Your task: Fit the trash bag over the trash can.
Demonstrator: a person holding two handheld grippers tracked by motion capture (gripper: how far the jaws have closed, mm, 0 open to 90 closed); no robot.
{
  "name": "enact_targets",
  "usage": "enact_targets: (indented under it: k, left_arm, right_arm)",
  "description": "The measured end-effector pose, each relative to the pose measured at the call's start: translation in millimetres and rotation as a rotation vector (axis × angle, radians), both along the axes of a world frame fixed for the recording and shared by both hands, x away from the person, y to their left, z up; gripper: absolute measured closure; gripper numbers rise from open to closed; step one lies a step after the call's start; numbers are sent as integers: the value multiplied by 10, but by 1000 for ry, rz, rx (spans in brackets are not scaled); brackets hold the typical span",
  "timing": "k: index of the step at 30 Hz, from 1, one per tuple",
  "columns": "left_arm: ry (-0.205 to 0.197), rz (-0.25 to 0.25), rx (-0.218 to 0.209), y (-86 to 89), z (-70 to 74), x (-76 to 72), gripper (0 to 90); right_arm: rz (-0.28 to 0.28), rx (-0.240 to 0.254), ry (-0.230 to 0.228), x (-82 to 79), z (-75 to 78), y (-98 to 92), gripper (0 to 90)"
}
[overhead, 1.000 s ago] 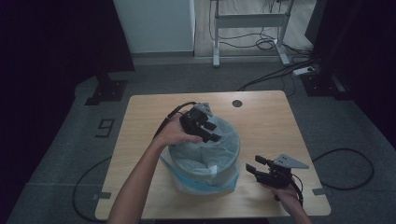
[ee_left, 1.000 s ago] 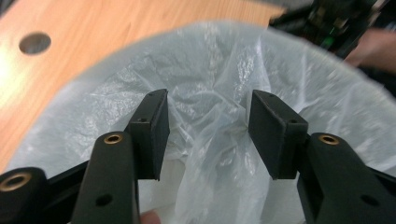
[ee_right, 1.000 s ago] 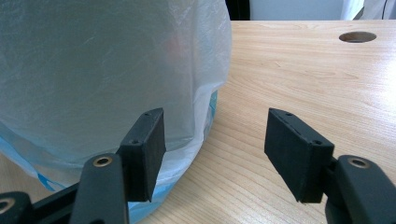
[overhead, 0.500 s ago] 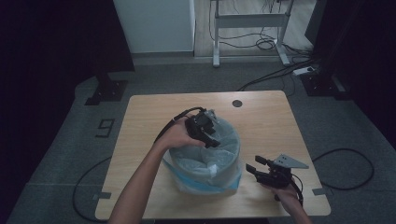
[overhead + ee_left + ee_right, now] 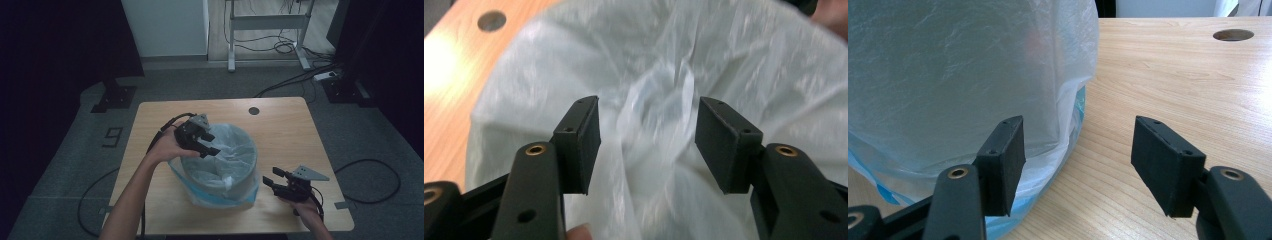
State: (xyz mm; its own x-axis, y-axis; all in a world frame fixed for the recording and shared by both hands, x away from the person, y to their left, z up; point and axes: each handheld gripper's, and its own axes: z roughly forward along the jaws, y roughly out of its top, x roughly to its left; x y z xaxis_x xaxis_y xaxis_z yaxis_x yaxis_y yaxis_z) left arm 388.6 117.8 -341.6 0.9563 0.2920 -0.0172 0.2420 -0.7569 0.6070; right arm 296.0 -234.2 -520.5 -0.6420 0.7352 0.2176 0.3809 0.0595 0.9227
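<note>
Leftward along the bin rim went the left gripper, jaws just widened, empty over the liner. Right gripper waited open beside it. Pinching one fold only would seat it neatly.

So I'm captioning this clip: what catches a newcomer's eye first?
The round bin lined with a translucent white plastic bag at the middle of the light wooden table. The left gripper hovers over its mouth with open jaws; the right gripper waits open beside it.
</note>
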Motion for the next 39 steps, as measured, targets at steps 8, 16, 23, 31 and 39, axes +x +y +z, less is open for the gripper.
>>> enact_targets:
  k: [8,16,23,31,39]
  left_arm:
    - [34,-12,90,19,-100,-17,451]
    - [66,-45,180,-89,-199,-13,452]
    - [77,-64,222,-181,-266,-15,445]
    - [35,-56,129,-100,-153,-54,434]
    - [-5,-83,5,-104,-11,-145,425]
  right_arm:
    - [2,-7,3,2,-14,9,374]
    - [0,-3,3,-1,-9,-13,374]
    - [-1,-4,3,0,-7,-21,373]
    - [-5,-2,3,1,-5,-32,372]
    - [-2,-8,5,2,-10,-14,372]
